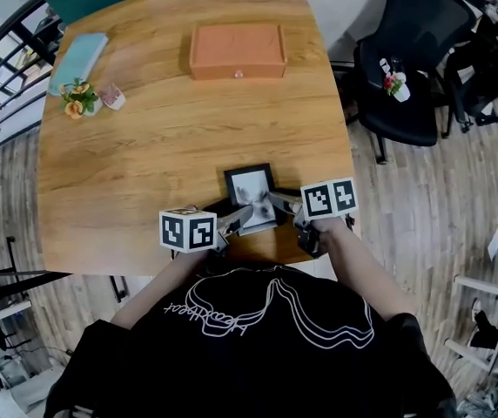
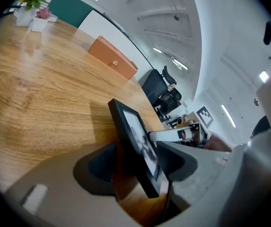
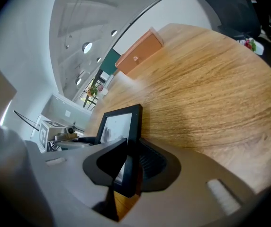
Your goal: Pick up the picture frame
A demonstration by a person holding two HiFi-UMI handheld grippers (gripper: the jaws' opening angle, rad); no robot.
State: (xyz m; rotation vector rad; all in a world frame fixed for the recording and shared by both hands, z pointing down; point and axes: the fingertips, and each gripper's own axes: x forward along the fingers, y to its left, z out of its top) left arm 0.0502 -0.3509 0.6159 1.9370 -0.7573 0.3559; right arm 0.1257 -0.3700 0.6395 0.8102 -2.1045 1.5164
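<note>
The black picture frame [image 1: 251, 192] stands tilted at the near edge of the wooden table [image 1: 144, 146], caught from both sides; the left gripper [image 1: 234, 223] has its jaws closed on the frame's left edge; the right gripper [image 1: 284, 204] pinches the right edge likewise; an orange box [image 1: 237, 50] lies well apart, across the table.

The wooden table [image 1: 144, 164] carries an orange box [image 1: 237, 50], teal book [image 1: 78, 59] and potted flowers [image 1: 79, 100].
</note>
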